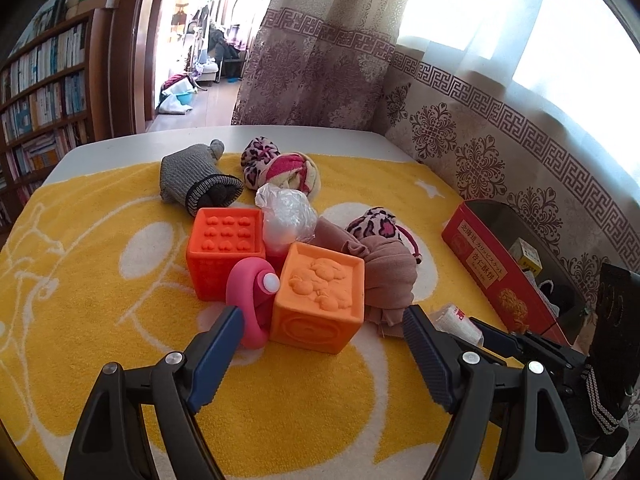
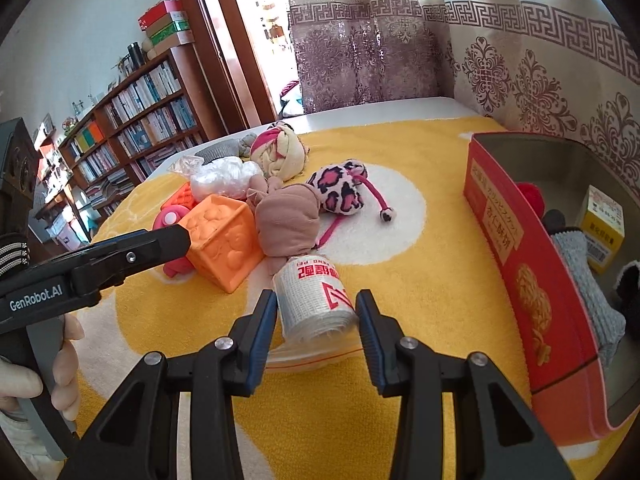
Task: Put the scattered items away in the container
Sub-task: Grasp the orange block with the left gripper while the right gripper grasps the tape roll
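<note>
My right gripper (image 2: 316, 300) is shut on a white bandage roll (image 2: 314, 296) in a clear zip bag, low over the yellow towel (image 2: 432, 292). The red tin container (image 2: 516, 240) stands to its right and holds a yellow box (image 2: 604, 220) and a grey sock (image 2: 588, 288). My left gripper (image 1: 324, 316) is open, its tips just short of an orange embossed block (image 1: 320, 292) and a pink toy (image 1: 252, 296). Behind these sit a red-orange block (image 1: 226, 248), a plastic-wrapped item (image 1: 286, 212) and a brown sock bundle (image 1: 384, 276).
Further back on the towel lie a grey sock (image 1: 196, 178), two leopard-print socks (image 1: 372, 226) and a pink-and-cream bundle (image 1: 296, 172). A patterned curtain (image 1: 500, 136) hangs close behind the tin. A bookshelf (image 1: 44, 92) stands beyond the table's left edge. A hand (image 2: 60, 364) holds the left gripper's handle.
</note>
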